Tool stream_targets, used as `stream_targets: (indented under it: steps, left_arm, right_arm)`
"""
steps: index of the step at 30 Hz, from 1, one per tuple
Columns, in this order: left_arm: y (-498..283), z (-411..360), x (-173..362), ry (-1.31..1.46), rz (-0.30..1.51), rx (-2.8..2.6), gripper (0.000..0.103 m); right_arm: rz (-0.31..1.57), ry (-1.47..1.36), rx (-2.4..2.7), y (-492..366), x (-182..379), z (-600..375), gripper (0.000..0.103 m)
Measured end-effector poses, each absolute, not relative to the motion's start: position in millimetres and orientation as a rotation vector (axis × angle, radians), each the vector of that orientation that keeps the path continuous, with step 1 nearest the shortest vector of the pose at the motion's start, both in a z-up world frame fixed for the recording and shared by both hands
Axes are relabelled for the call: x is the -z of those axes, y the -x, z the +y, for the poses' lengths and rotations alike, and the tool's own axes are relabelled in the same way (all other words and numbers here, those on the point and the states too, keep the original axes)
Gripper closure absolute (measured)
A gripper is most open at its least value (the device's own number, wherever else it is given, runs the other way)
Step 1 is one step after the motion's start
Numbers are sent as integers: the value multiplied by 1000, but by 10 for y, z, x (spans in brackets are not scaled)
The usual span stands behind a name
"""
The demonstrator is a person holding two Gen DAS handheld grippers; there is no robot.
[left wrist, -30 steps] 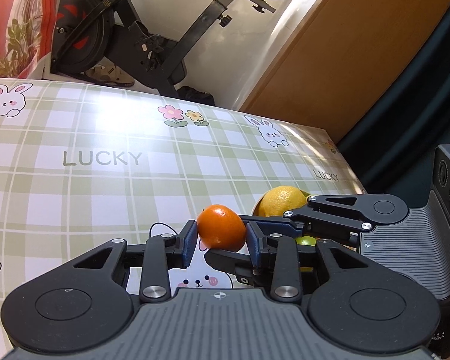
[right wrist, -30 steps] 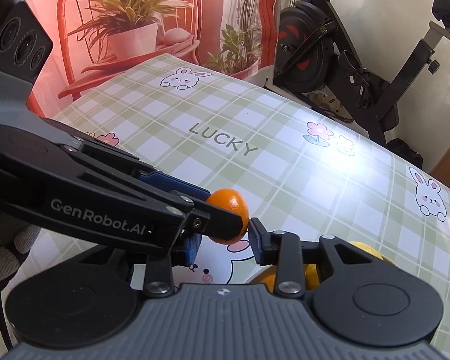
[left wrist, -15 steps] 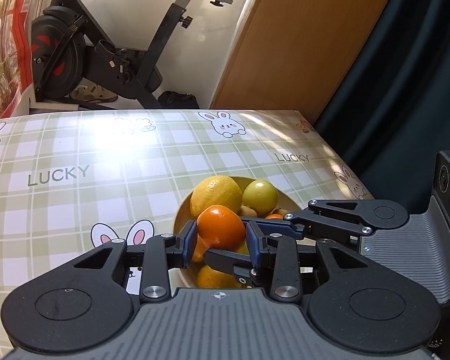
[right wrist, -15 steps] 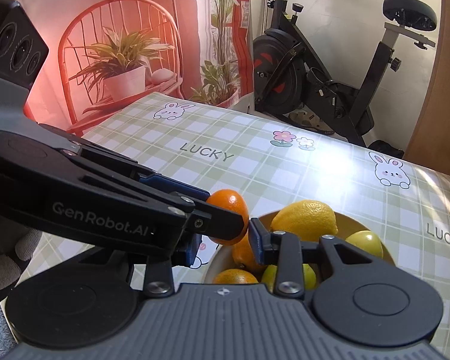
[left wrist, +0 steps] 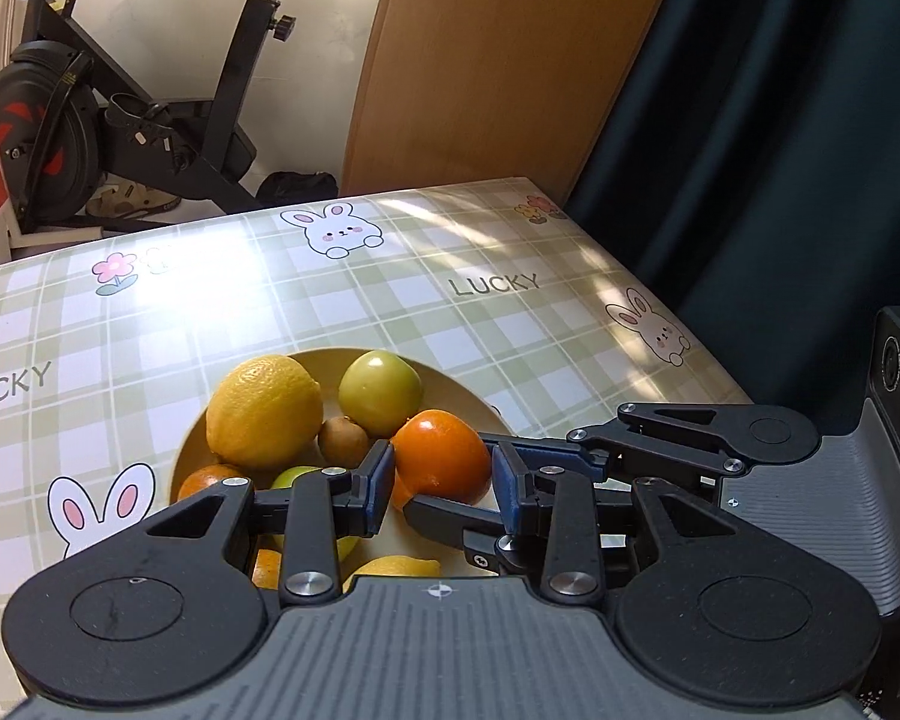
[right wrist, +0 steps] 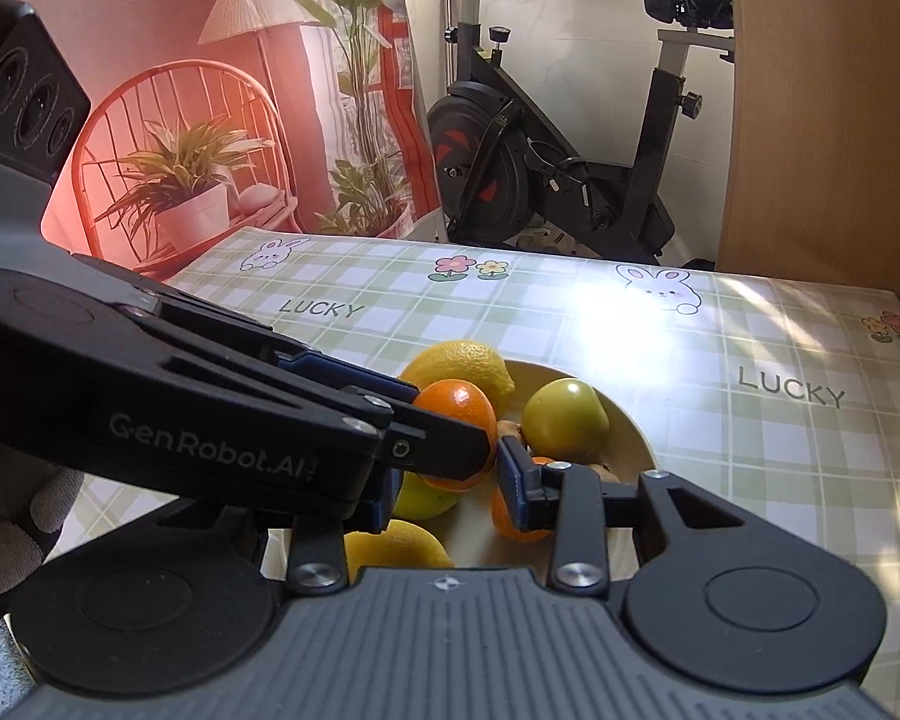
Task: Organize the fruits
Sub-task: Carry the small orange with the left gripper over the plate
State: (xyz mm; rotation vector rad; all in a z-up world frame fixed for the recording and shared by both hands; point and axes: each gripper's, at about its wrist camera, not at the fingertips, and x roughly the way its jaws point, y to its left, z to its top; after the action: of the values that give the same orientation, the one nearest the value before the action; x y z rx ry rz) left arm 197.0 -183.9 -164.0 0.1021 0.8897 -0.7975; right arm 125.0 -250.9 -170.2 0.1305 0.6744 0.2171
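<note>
Jaws of both my left gripper point(left wrist: 441, 477) and right gripper point(right wrist: 444, 474) clench one round orange tangerine point(left wrist: 441, 459). I hold it over the shallow yellow bowl point(left wrist: 450, 387) at frame centre, ready to drop in.

Table point(left wrist: 150, 324) covered in a green-and-white plaid cloth point(right wrist: 720, 420), printed with white bunnies, small flowers and the word LUCKY. Bright sun glare across the far middle, dappled shade toward the right edge. Resting directly on it, near the front, a shallow cream-yellow bowl point(left wrist: 450, 384) heaped with fruit; near rim hidden, so probably round. Far right corner seen in both views. Otherwise bare cloth around the bowl.
</note>
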Motion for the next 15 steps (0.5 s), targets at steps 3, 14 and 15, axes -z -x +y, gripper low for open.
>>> stream_targets:
  steps: [3,14,15]
  left_arm:
    - [-1943,-1963,1708,-116,905,804,65]
    - [-1913,-2174,1932,-159,974,804,65]
    - [-1915,-2181,1947,-161,978,802,65]
  right_arm:
    - [680,-152,-198,-1181,1748,-2629,66]
    - [722,-203,-173,-1002,1996,-2865,66]
    - [724,-208,-173,-998,2004,-2873,66]
